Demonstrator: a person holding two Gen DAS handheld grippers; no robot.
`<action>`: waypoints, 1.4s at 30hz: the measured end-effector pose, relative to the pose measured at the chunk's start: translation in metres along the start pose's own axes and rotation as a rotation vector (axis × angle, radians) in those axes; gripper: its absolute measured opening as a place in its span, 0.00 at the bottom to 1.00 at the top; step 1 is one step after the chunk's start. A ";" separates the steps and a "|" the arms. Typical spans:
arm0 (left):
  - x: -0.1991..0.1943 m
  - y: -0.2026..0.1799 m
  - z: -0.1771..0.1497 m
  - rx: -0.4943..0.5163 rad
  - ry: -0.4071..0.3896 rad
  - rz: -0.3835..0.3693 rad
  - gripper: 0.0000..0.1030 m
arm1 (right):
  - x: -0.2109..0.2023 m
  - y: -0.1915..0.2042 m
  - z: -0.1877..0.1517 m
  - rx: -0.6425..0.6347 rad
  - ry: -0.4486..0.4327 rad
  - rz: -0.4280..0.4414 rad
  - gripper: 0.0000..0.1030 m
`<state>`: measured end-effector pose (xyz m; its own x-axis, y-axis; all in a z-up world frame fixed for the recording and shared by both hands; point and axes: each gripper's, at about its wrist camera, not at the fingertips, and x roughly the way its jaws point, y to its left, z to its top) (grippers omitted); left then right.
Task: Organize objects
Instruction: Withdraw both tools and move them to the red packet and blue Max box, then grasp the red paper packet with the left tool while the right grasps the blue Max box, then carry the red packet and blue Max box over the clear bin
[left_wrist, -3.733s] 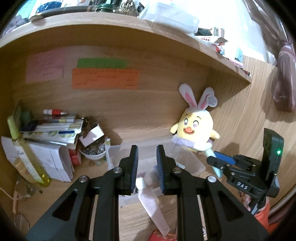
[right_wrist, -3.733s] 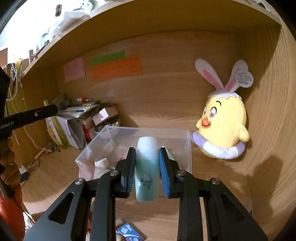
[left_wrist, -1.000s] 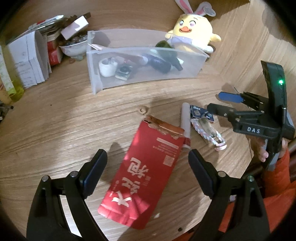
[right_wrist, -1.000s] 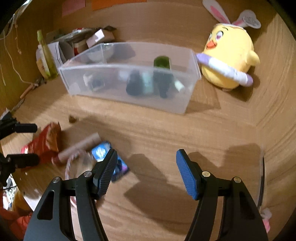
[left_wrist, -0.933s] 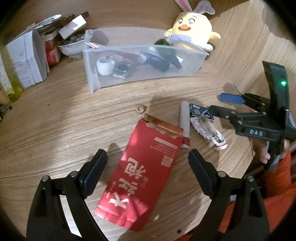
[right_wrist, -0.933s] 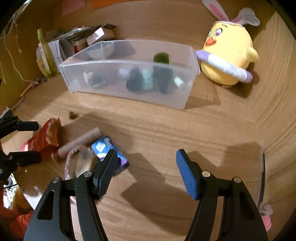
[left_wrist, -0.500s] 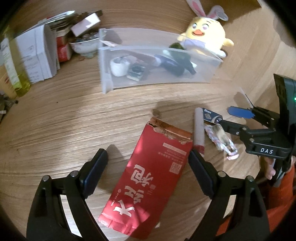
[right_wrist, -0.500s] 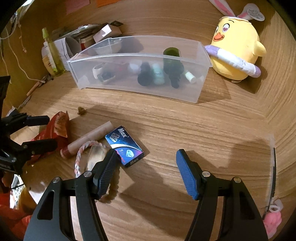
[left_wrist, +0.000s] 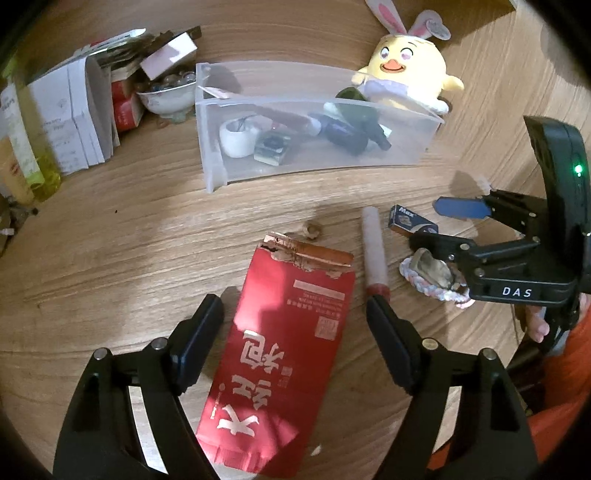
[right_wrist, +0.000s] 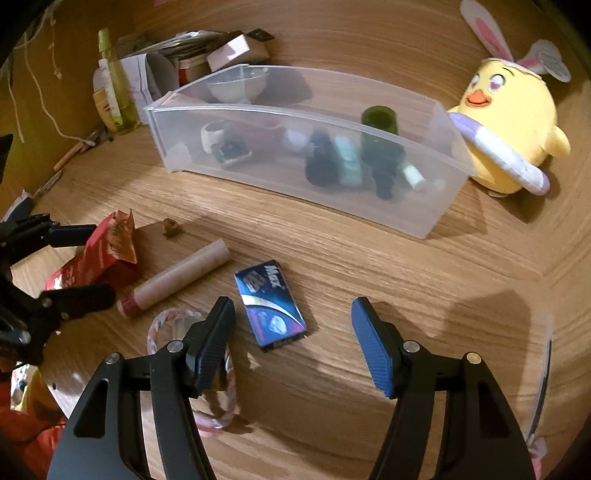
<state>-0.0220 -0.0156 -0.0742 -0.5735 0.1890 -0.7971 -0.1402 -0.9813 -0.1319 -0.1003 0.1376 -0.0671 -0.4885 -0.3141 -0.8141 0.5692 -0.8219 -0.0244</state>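
A torn red packet (left_wrist: 291, 350) lies flat on the wooden desk between the fingers of my left gripper (left_wrist: 291, 314). Its jaws are closing, and a gap still shows on each side of the packet. My right gripper (right_wrist: 291, 314) stands open over a blue box (right_wrist: 271, 304), which lies nearer its left finger and untouched. Left of the box lie a pinkish tube (right_wrist: 177, 277) with a red cap and a braided rope ring (right_wrist: 162, 325). Behind them stands the clear bin (right_wrist: 295, 110), holding bottles and small items.
A yellow plush chick (right_wrist: 509, 118) leans against the bin's right end. Papers, boxes, a bowl (left_wrist: 166, 96) and a yellow-green bottle (right_wrist: 118, 85) crowd the back left. A small brown crumb (left_wrist: 312, 229) lies by the packet's torn end. The wooden side wall rises on the right.
The pale green bottle my right gripper held is in the bin. My left jaws have narrowed around the red packet. My right gripper shifted so the blue box sits between its fingers.
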 end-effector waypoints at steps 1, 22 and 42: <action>0.001 0.000 0.001 0.000 -0.004 0.004 0.71 | 0.001 0.001 0.001 -0.003 0.001 0.001 0.60; -0.016 0.007 0.012 -0.055 -0.093 0.014 0.55 | -0.001 -0.012 0.006 0.071 -0.046 0.015 0.24; -0.059 0.013 0.049 -0.134 -0.302 -0.008 0.55 | -0.064 -0.031 0.032 0.187 -0.282 0.032 0.24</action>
<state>-0.0293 -0.0379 0.0001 -0.7891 0.1792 -0.5875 -0.0498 -0.9720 -0.2296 -0.1078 0.1680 0.0045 -0.6510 -0.4391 -0.6192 0.4686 -0.8742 0.1272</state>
